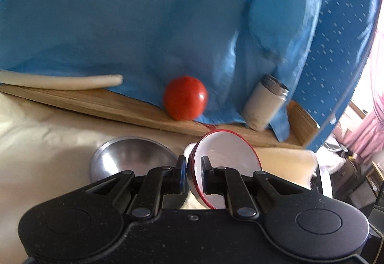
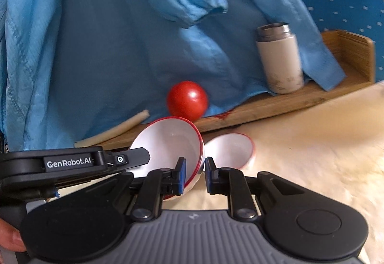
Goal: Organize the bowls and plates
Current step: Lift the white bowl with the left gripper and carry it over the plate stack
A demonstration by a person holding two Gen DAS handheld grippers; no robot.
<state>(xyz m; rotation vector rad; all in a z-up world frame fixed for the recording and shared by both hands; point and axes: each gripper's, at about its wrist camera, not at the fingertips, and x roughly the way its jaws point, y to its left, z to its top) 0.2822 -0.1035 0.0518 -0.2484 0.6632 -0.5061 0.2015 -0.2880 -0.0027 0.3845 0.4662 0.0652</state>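
My left gripper point(image 1: 194, 163) is shut on the rim of a white bowl with a red rim point(image 1: 230, 153), which is tilted on edge and opens to the right. A steel bowl point(image 1: 129, 156) rests on the cream cloth just left of it. In the right wrist view, my right gripper point(image 2: 195, 164) is shut on the right rim of a tilted white red-rimmed bowl point(image 2: 168, 144). The left gripper point(image 2: 144, 156) reaches in from the left, its finger across that bowl's left edge. Whether both hold the same bowl I cannot tell. Another red-rimmed white bowl point(image 2: 228, 150) lies on the cloth behind.
A wooden ledge point(image 2: 276, 105) runs along the back with a red ball point(image 2: 187, 100), a cream steel-topped flask point(image 2: 279, 60) and a cream tube point(image 1: 60, 81) on it. A blue jacket point(image 2: 120, 36) hangs behind. Cream cloth point(image 2: 312, 156) covers the table. A thumb point(image 2: 9, 237) shows at lower left.
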